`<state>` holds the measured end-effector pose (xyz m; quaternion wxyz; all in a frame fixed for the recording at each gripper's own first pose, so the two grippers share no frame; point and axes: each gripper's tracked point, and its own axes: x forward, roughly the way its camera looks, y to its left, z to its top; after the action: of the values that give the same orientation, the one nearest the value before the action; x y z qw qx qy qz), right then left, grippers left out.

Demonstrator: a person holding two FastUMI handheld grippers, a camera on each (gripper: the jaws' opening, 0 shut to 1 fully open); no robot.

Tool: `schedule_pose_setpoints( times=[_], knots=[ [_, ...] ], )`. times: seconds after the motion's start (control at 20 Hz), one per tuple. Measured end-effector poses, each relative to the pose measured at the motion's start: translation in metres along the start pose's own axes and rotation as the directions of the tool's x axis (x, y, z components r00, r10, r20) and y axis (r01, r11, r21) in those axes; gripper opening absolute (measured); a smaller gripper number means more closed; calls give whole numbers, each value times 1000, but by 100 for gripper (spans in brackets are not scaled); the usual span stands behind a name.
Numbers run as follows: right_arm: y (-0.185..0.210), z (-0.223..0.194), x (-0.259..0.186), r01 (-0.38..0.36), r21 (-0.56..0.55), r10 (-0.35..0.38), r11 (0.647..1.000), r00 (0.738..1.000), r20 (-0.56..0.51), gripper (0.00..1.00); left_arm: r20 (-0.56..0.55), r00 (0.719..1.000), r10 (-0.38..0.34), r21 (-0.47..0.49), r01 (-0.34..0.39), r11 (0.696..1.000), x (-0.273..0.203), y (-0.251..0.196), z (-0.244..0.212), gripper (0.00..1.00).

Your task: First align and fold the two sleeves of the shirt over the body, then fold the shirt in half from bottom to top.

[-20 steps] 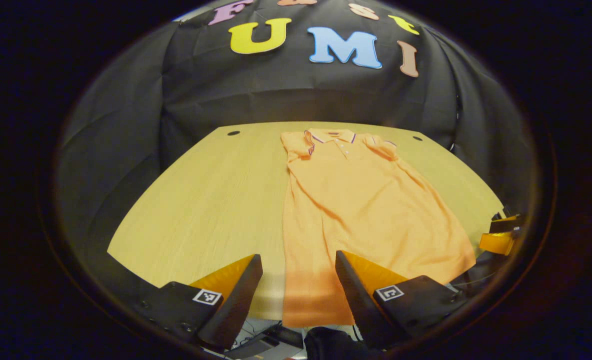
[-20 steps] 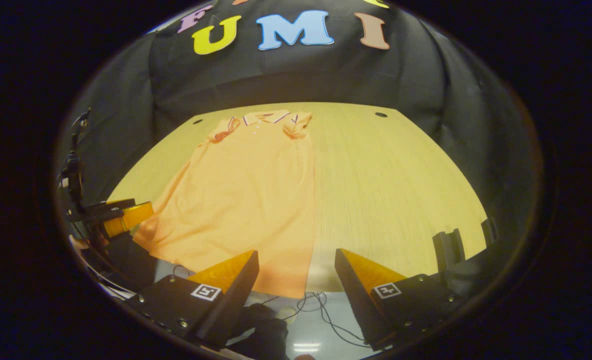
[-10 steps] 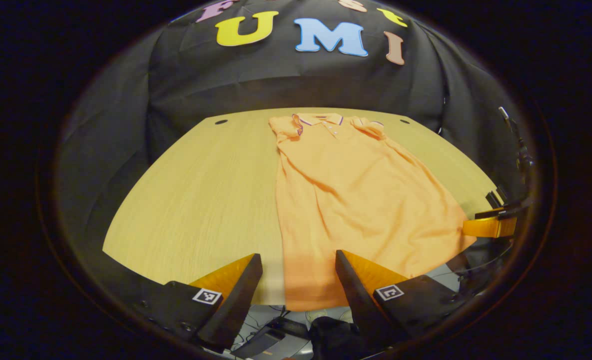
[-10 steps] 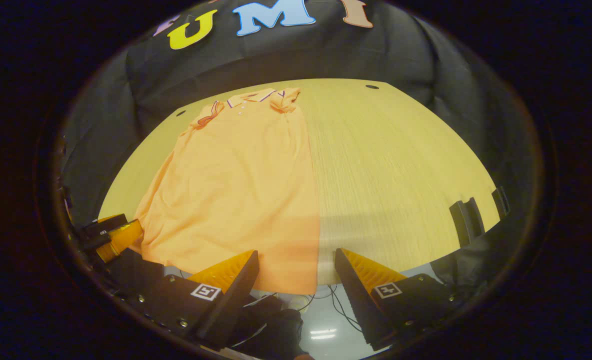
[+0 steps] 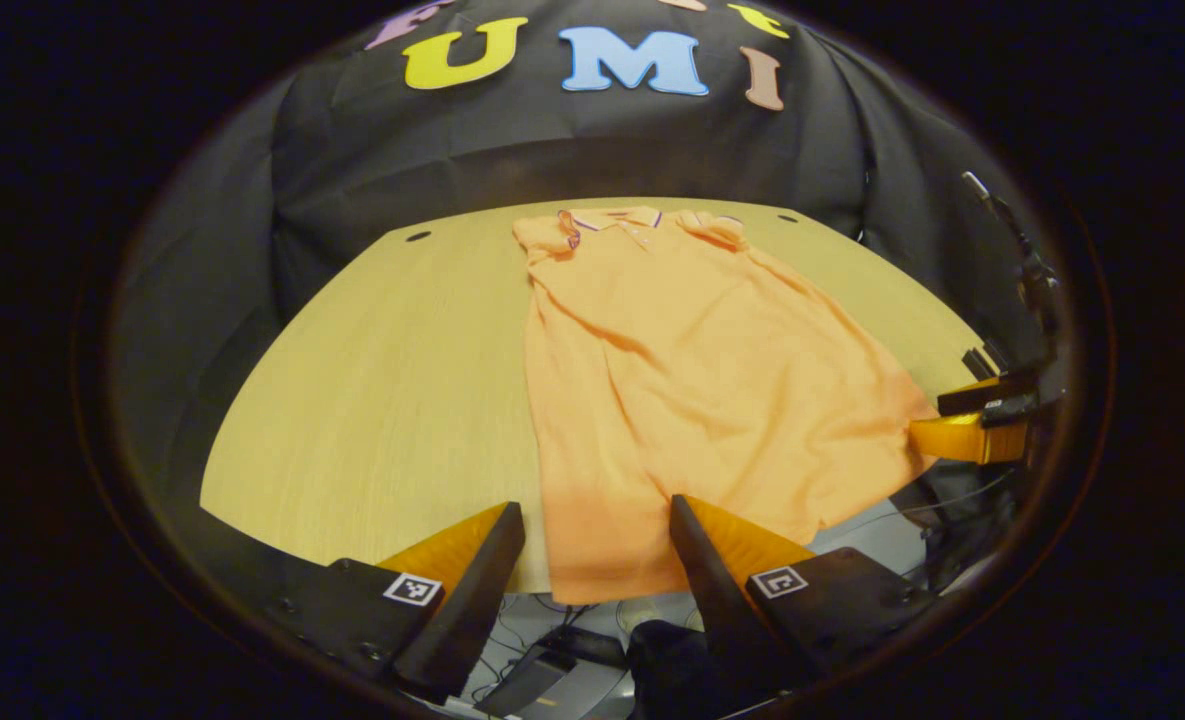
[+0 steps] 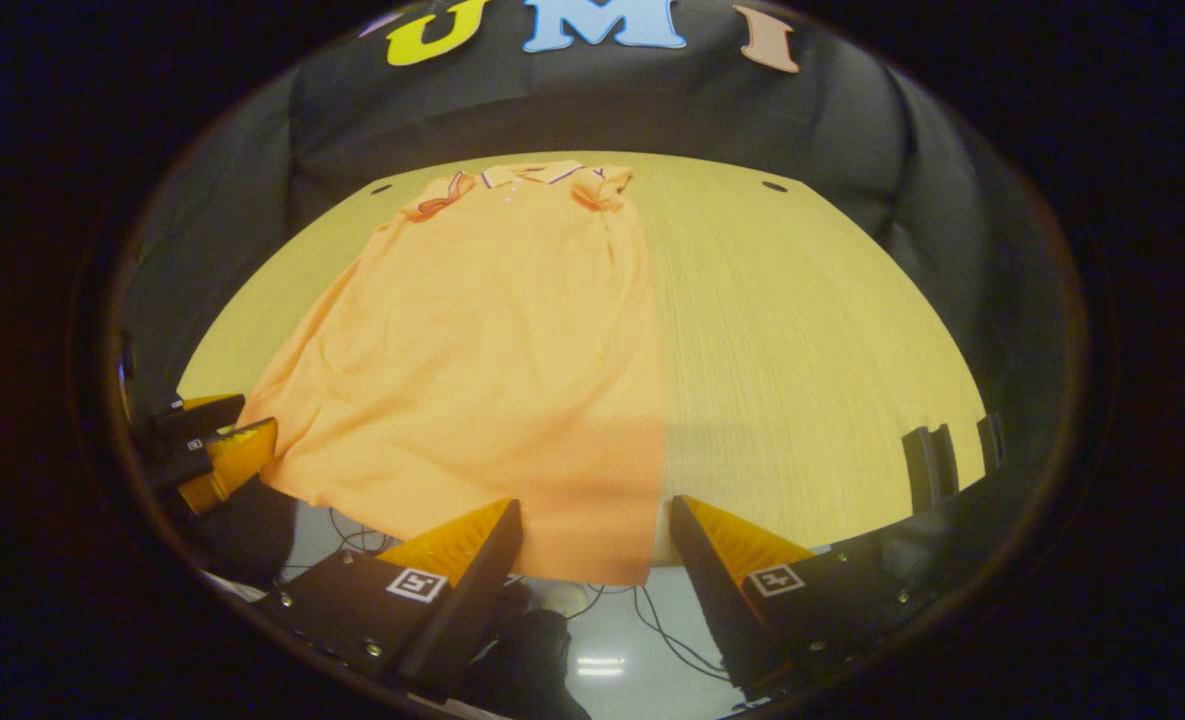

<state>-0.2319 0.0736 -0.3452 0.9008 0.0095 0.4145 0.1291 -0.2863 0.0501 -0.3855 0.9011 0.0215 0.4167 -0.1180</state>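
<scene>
- We see the orange polo shirt lying flat on the wooden bench, collar toward the far edge and hem at the near edge.
- Its hem hangs a little over the near edge of the bench, above the floor and some cables.
- Both short sleeves are folded in over the body near the collar, which carries a dark trim line; the buttoned placket sits just below it.
- The cloth shows soft creases running from the shoulders down the body; the outline widens toward the hem.
- Our left claw is spread, its fingers on either side of the hem's left corner, not pinching it.
- Our right claw is spread as well, with the hem's right corner between its fingers and no grip on the cloth.
- In the left gripper view the right claw also appears at the far right, beside the shirt's edge.
- In the right gripper view the left claw shows at the far left, by the hem.
</scene>
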Motion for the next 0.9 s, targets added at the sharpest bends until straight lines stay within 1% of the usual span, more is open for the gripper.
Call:
schedule_pose_setpoints(
  times=[0.05,0.1,0.15,0.2,0.25,0.3,0.35,0.4,0.45,0.5,0.6,0.65,0.7,0.75,0.85,0.9],
  knots=[
    [1,0,0,-6,-6,6,1000,1000,-2,82,0,1000,-2,0,2,1000,1,-2,2,99],
    [2,2,-1,-10,-12,10,1000,1000,2,80,4,1000,-7,10,7,1000,3,-6,3,89],
    [3,2,0,-12,-9,12,1000,1000,0,64,4,1000,-15,22,14,1000,4,-10,4,80],
    [4,1,1,-15,-17,15,1000,1000,-3,53,7,1000,-24,35,24,999,7,-18,5,68],
    [4,2,1,-22,-26,22,999,1000,-4,53,10,1000,-28,43,27,999,8,-22,6,62],
    [4,2,1,-29,-33,29,999,1000,-5,53,13,999,-30,53,29,998,9,-25,6,47],
    [4,3,1,-36,-42,36,998,999,-4,53,13,1000,-27,63,26,998,10,-27,7,40],
    [5,2,1,-46,-55,46,997,999,0,53,13,1000,-26,72,25,997,11,-29,7,28],
    [3,4,0,-37,-29,38,999,999,9,53,10,1000,-18,80,17,997,12,-30,8,22],
    [6,3,4,-47,4,47,999,999,6,12,10,1000,-14,89,13,996,13,-31,8,15],
    [6,3,2,-57,13,57,998,998,6,16,14,1000,-5,76,4,997,14,-32,9,15],
    [3,5,-3,-53,-3,53,999,998,16,16,9,1000,-2,75,1,997,12,-32,11,10],
    [0,6,11,-47,26,46,999,999,29,9,7,1000,3,77,-4,997,13,-32,10,7],
    [2,6,10,-52,28,51,998,998,27,1,6,1000,8,79,-9,997,14,-32,11,6],
    [5,6,3,-62,33,61,998,998,24,1,1,1000,15,74,-15,997,13,-32,10,7],
    [6,7,1,-83,50,82,995,996,26,1,-8,1000,22,58,-22,998,13,-31,10,7]
  ],
)
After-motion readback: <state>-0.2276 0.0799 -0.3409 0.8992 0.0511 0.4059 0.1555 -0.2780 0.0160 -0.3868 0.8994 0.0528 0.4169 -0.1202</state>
